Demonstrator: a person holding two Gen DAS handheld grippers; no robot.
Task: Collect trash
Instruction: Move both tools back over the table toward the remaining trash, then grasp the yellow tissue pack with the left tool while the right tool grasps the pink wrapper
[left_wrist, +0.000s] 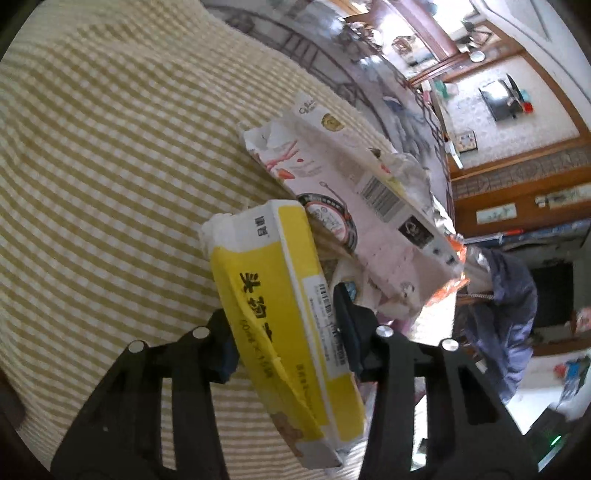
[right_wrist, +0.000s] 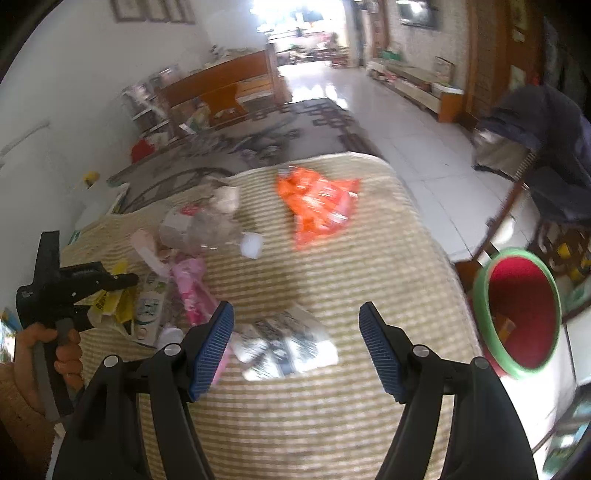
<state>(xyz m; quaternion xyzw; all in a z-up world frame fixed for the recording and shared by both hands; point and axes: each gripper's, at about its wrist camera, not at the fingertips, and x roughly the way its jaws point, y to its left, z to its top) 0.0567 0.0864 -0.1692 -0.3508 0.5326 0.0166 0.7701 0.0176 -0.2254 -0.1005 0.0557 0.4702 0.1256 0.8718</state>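
Note:
My left gripper (left_wrist: 286, 332) is shut on a crushed yellow and white carton (left_wrist: 280, 317), held above the checked tablecloth (left_wrist: 110, 184). Behind it lies a long pink and white box (left_wrist: 354, 206). In the right wrist view my right gripper (right_wrist: 295, 347) is open and empty, just above a crumpled white and black wrapper (right_wrist: 288, 343). Farther off lie an orange plastic bag (right_wrist: 317, 206), a clear crushed bottle (right_wrist: 199, 229), a white cap (right_wrist: 251, 245) and a pink wrapper (right_wrist: 194, 291). The left gripper (right_wrist: 122, 282) also shows at the left with the yellow carton (right_wrist: 116, 304).
A red bin with a green rim (right_wrist: 521, 314) stands off the table's right edge, with something orange inside. A dark blue cloth (right_wrist: 546, 147) hangs over a chair beyond it. A patterned rug (right_wrist: 258, 136) and white tiled floor (right_wrist: 406, 140) lie past the table's far edge.

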